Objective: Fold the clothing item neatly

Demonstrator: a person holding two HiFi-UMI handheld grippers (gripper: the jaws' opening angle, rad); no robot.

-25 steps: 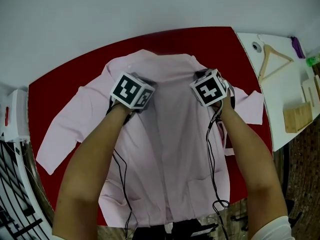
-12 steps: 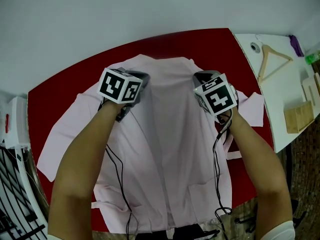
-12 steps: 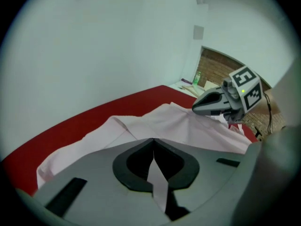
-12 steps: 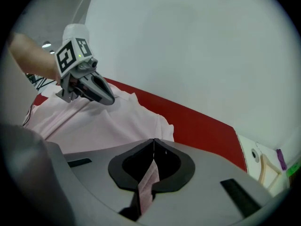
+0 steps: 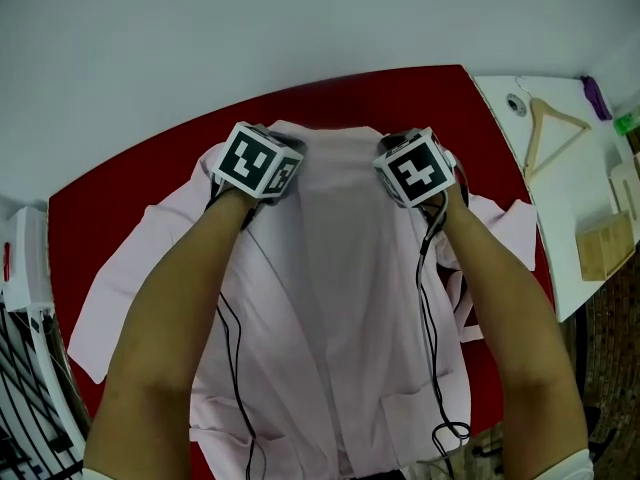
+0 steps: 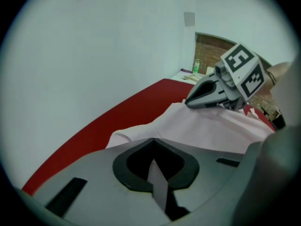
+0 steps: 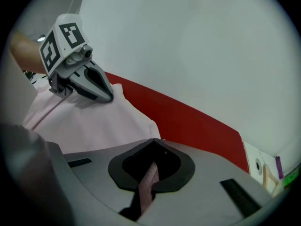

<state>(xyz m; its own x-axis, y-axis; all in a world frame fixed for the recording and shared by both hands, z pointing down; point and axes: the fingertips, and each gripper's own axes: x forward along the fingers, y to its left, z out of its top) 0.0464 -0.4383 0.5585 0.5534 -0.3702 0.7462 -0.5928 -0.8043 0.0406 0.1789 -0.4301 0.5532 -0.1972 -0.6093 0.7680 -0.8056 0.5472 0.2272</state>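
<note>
Shirt: A pale pink shirt [image 5: 340, 298] lies spread flat on a red table [image 5: 130, 183] and covers most of the middle of it.
Shirt direction: Its long axis runs straight away from the person toward the wall. The hem is at the near edge of the table and the shoulders are at the far edge.
Sleeves: The left sleeve [image 5: 110, 308] reaches out to the left. The right sleeve [image 5: 500, 218] reaches out to the right, and both lie on the table.
Left gripper: The left gripper [image 6: 153, 140] has its jaws closed together on the shirt's top left corner. A thin strip of pale cloth runs through the gap behind the tips.
Right gripper: The right gripper [image 7: 154, 140] has its jaws closed the same way on the top right corner, with a pink strip of cloth pinched between them.
Between the grippers: The shirt's top edge spans from one gripper to the other. The two sit side by side, well apart, and both slant down and away from the person.
Arms: Bare forearms reach over the shirt, and black cables [image 5: 235, 368] trail from the grippers across the cloth.
Side table: A white side table [image 5: 560, 208] stands just beside the red table on the right, with a wooden hanger [image 5: 550, 128] lying on it.
Box: A wooden box [image 5: 605, 251] sits on the side table near the right edge. Its contents cannot be made out.
Wall: A plain pale wall [image 5: 300, 18] stands behind the red table.
</note>
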